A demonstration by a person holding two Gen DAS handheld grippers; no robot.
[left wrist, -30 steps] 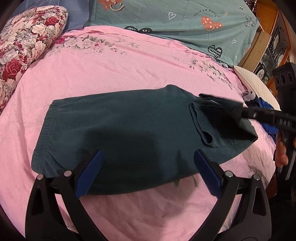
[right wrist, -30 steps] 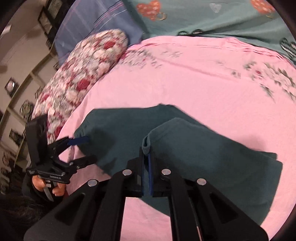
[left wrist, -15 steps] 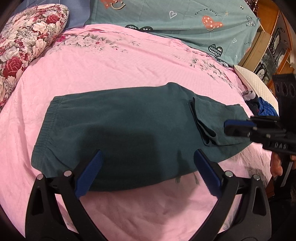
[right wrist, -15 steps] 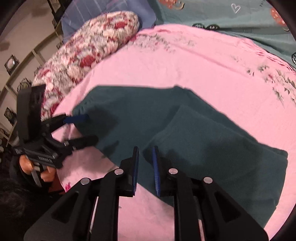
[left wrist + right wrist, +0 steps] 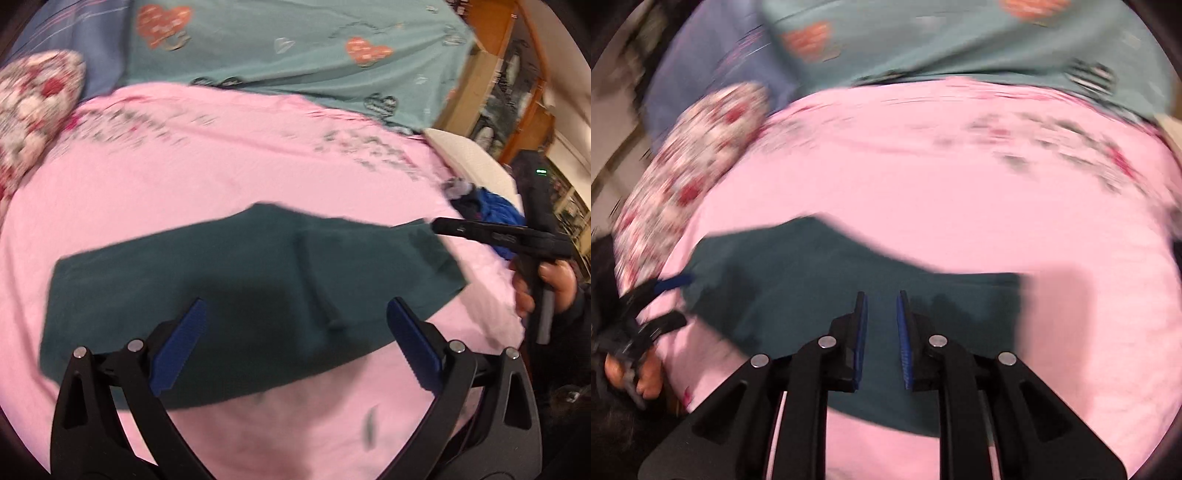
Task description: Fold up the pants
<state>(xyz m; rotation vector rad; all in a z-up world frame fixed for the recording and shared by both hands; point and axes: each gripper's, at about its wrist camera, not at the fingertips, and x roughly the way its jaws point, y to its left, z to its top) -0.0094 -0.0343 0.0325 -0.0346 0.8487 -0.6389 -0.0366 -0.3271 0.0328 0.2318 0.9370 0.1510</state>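
Observation:
Dark teal pants (image 5: pixel 229 280) lie flat on the pink bedsheet (image 5: pixel 221 166), with their right end folded back over the middle along a visible hem line (image 5: pixel 314 280). My left gripper (image 5: pixel 295 321) is wide open and empty, above the near edge of the pants. My right gripper (image 5: pixel 881 310) is open by a narrow gap and empty, above the folded part of the pants (image 5: pixel 820 280). In the left wrist view the right gripper (image 5: pixel 436 223) shows at the pants' right end. In the right wrist view the left gripper (image 5: pixel 674 299) is at the pants' left end.
A floral pillow (image 5: pixel 33 107) lies at the far left. A teal heart-print cover (image 5: pixel 295 55) spans the bed's head. A white pillow (image 5: pixel 472 162) and blue clothes (image 5: pixel 495 210) lie at the right edge, with wooden shelves (image 5: pixel 517 74) beyond.
My right gripper let go of the folded pant end, opened a little and drew back towards the right end. My left gripper stayed open and shifted slightly. Both views are now blurred.

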